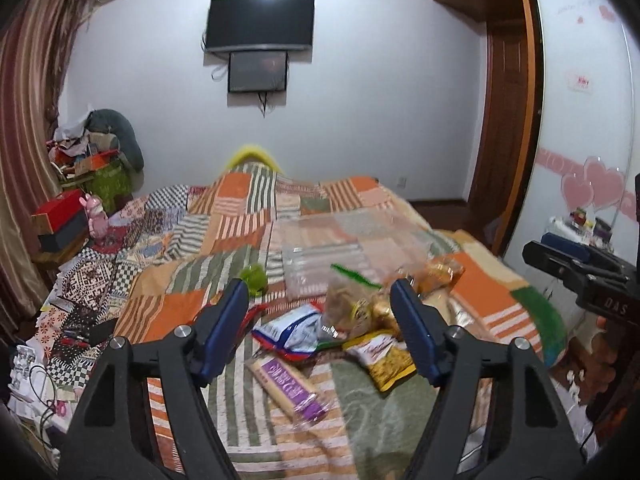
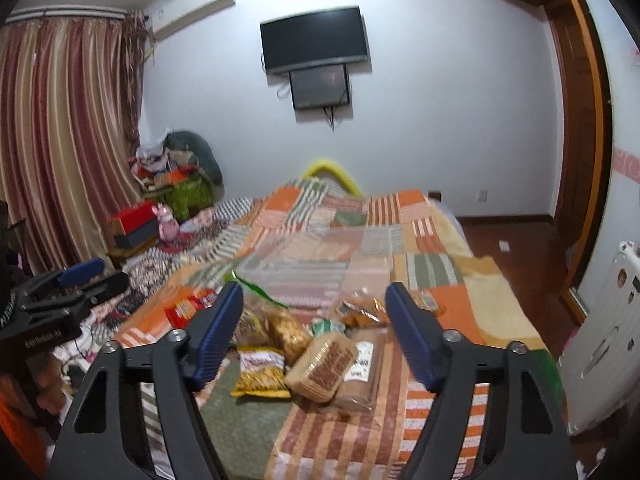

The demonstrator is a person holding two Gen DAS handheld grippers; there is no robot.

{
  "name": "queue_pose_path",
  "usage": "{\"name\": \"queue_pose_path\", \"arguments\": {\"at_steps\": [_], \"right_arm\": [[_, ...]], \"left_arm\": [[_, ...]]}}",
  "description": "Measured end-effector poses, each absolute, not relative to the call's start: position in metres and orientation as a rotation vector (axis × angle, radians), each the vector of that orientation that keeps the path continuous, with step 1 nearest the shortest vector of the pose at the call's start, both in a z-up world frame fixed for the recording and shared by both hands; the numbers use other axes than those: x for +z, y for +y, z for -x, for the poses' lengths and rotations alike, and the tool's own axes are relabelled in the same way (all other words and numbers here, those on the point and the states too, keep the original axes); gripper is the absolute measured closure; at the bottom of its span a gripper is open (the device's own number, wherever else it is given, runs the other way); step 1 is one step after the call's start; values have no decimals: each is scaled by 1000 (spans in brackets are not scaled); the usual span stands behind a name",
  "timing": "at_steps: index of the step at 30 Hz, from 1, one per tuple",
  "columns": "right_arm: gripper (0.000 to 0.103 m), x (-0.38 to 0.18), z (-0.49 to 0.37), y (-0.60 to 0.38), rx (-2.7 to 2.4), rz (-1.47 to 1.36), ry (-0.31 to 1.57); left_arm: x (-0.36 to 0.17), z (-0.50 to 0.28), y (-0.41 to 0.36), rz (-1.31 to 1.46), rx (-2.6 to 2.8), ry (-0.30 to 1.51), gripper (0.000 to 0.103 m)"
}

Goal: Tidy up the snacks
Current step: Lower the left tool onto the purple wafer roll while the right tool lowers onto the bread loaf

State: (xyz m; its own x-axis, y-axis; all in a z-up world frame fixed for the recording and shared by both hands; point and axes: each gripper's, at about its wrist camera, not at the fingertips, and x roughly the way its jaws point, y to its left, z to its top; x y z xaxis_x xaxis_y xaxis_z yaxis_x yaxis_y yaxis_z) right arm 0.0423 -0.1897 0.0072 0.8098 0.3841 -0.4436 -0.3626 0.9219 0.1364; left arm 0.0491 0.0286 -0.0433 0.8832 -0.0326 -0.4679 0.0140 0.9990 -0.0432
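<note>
A heap of snack packs lies on the patchwork quilt (image 1: 192, 276). In the left wrist view I see a purple-labelled cracker pack (image 1: 288, 388), a yellow bag (image 1: 386, 360), a blue and white bag (image 1: 292, 328), a clear bag of brown snacks (image 1: 348, 300) and an orange bag (image 1: 440, 270). Behind them stands a clear plastic box (image 1: 340, 252). My left gripper (image 1: 320, 286) hovers open above the heap, holding nothing. In the right wrist view a brown cracker pack (image 2: 324, 364), the yellow bag (image 2: 260, 372) and a red pack (image 2: 188, 308) lie below my open, empty right gripper (image 2: 314, 286).
A small green object (image 1: 254, 278) lies left of the heap. Stacked red and dark boxes (image 1: 62, 220) and clutter stand by the striped curtain (image 2: 60, 140) on the left. A wardrobe door (image 1: 580, 120) and a white ribbed object (image 2: 608, 340) flank the bed on the right.
</note>
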Motion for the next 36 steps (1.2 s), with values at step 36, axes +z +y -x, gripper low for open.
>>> {"name": "queue_pose_path", "arguments": {"at_steps": [36], "right_arm": [[37, -88, -118, -170, 434, -2, 897]], "left_arm": [[-205, -155, 62, 160, -77, 1122, 30]]}}
